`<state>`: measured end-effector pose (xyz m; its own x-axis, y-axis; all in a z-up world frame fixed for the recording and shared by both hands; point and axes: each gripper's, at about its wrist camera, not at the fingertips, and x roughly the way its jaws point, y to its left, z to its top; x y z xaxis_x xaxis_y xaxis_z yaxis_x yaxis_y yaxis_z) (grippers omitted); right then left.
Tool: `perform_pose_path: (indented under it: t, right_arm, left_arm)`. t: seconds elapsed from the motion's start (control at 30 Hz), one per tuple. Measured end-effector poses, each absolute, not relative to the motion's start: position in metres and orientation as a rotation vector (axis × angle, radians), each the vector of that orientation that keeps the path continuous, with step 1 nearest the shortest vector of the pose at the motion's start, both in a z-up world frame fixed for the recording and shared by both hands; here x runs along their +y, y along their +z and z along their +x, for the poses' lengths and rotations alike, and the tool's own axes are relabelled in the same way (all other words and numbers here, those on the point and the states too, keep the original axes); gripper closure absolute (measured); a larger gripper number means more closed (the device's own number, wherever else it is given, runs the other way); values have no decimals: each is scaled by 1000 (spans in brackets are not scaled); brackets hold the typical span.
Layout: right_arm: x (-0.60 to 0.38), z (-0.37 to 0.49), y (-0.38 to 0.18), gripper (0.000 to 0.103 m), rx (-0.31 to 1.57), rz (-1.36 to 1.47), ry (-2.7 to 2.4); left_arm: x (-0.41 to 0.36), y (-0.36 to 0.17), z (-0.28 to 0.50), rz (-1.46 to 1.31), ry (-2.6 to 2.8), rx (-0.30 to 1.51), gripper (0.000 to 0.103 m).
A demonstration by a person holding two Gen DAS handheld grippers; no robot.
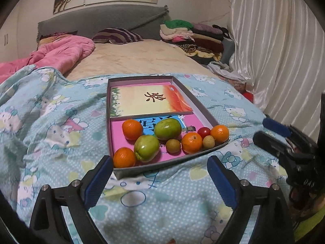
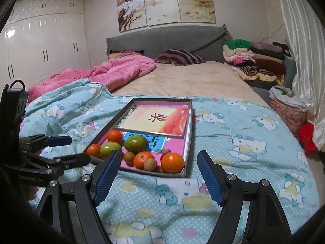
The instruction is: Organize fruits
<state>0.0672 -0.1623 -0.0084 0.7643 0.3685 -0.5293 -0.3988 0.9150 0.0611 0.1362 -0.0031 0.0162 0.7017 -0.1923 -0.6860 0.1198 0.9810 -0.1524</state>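
The box (image 1: 203, 109) is the landmark: a shallow grey cardboard tray lying on the blue cartoon-print blanket (image 1: 61, 109) that covers the near end of the bed (image 1: 138, 59).

Contents of the box:
- Far half: a yellow-and-orange book (image 1: 150, 101), lying flat on a pink book (image 1: 119, 130) that fills the floor of the box.
- Near half: all the fruit, resting on the pink book.
- Four oranges (image 1: 132, 129), one at the near left corner, one behind it, one near the middle of the front row, one at the near right corner.
- Two green fruits (image 1: 146, 148), one touching the near-left orange, the other just behind it toward the middle.
- Two small brown fruits (image 1: 173, 145), one on each side of the middle orange.
- One small red tomato (image 1: 204, 132), behind the right-hand brown fruit.

Claws:
- Left claw (image 1: 160, 183): jaws wide, nothing between the blue pads. It is just short of the near left corner of the box, above the blanket.
- Right claw (image 2: 157, 180): jaws wide, nothing held. It is just short of the near edge of the box, toward its right corner.
- Each claw shows in the other's view, beside the box and apart from it.

Beyond the box: a pink quilt (image 2: 113, 73) to its far left, a striped pillow (image 2: 178, 57) at the headboard, and stacked clothes (image 2: 254, 59) to its far right.
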Motion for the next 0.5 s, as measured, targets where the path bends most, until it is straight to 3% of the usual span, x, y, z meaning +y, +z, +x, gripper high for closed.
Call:
perform_pose_path:
  t: [0.5]
  right_arm:
    - [-172,19,-36,21,618,-57,309]
  left_arm:
    - [-2,-16,84,-137,-98,809,8]
